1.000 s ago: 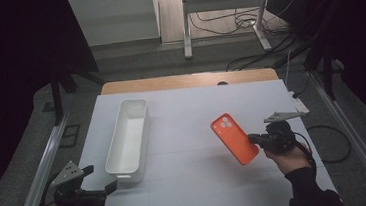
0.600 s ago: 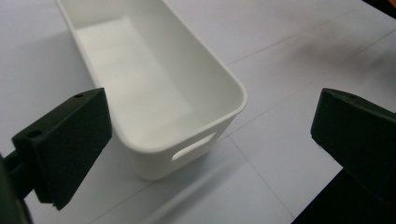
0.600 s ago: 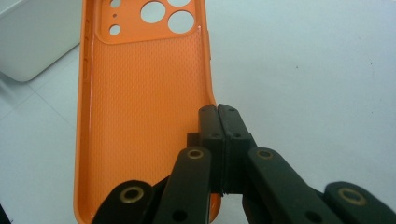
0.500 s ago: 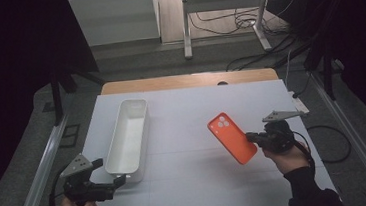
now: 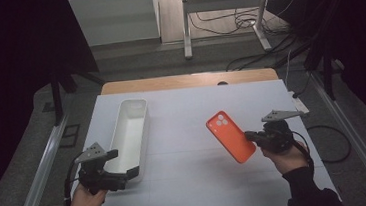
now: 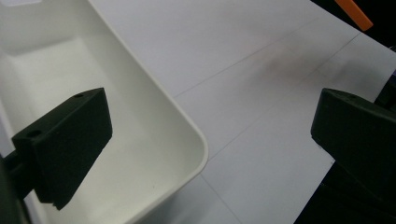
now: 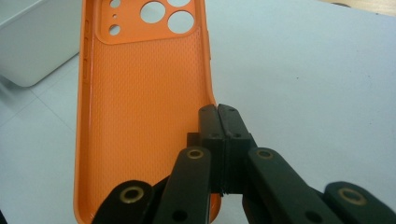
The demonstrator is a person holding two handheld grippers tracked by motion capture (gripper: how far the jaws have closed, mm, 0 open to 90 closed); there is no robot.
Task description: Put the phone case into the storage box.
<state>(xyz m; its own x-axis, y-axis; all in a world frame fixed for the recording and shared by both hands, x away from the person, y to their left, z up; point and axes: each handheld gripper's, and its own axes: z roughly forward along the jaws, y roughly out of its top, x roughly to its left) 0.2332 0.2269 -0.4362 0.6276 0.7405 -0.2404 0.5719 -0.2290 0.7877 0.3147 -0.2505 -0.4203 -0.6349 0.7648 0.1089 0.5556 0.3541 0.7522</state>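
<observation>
Right hand-held gripper [image 5: 250, 137] clamps the orange case [image 5: 229, 136] near the bench's right edge — left hand-held gripper [image 5: 124, 165] gapes at the tray's [image 5: 129, 136] near end.

Bright lit table, dark surroundings, soft shadows

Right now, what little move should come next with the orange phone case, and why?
Probably carry the orange phone case a bit toward the white bin and over its opening. The right hand-held gripper is shut on the case's edge and holds it above the table. The left hand-held gripper stands open at the bin's near corner, seemingly ready to steady it.
</observation>
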